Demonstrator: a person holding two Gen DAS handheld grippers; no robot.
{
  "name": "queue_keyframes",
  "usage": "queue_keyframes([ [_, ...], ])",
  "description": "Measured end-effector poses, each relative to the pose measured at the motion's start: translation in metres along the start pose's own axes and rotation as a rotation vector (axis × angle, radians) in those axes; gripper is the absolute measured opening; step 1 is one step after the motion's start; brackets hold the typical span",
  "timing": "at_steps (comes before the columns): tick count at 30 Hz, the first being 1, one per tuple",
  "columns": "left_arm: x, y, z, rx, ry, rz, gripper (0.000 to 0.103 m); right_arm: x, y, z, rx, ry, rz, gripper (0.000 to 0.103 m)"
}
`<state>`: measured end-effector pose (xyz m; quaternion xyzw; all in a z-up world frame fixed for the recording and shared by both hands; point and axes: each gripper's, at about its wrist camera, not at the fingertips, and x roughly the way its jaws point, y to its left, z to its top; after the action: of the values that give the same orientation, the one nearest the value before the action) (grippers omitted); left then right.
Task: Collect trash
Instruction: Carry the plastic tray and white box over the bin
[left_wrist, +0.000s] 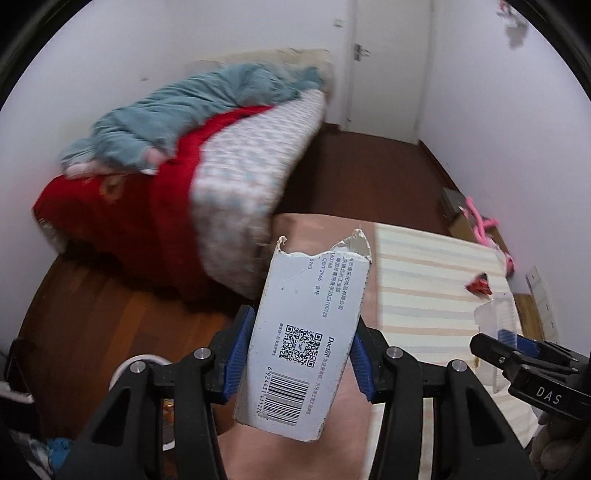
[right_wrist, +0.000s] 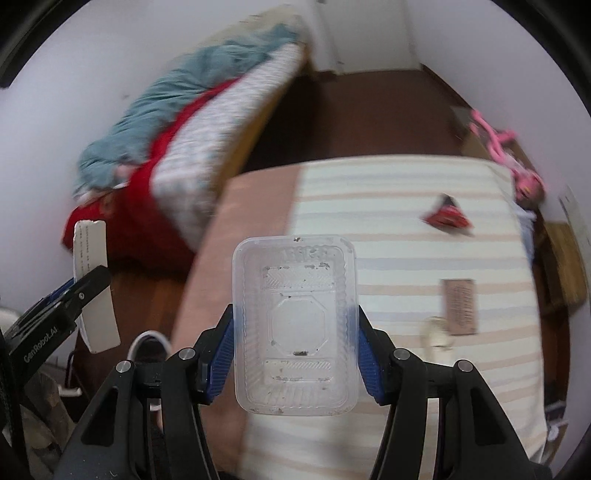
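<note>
Left wrist view: the left gripper (left_wrist: 299, 354) clamped a torn carton (left_wrist: 303, 339), the right gripper (right_wrist: 295, 328) pinched a plastic tray (right_wrist: 295, 325), both lifted for disposal; a red wrapper (right_wrist: 447, 216) lay at two o'clock on the striped bed (right_wrist: 406, 369).

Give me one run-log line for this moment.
left gripper: shut on torn box | right gripper: shut on plastic tray | still on bed: red wrapper

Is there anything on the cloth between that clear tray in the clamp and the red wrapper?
No. In the right wrist view, only bare striped cloth lies between the clear tray held by the right gripper and the red wrapper.
</note>
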<state>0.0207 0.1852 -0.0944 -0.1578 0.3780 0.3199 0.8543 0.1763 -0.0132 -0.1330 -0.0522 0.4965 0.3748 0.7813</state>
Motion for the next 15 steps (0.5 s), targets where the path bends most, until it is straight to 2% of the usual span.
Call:
queue_keyframes([
  [8, -0.035, 0.116, -0.02, -0.123, -0.009, 0.11, 0.045, 0.018, 0.141, -0.012, -0.15, 0.037, 0.154, 0.06],
  [11, -0.035, 0.154, -0.03, -0.178, 0.006, 0.133, 0.045, 0.036, 0.192, -0.02, -0.202, 0.075, 0.203, 0.06],
  [15, -0.016, 0.215, -0.052, -0.295, 0.074, 0.119, 0.045, 0.077, 0.254, -0.036, -0.276, 0.15, 0.241, 0.06],
])
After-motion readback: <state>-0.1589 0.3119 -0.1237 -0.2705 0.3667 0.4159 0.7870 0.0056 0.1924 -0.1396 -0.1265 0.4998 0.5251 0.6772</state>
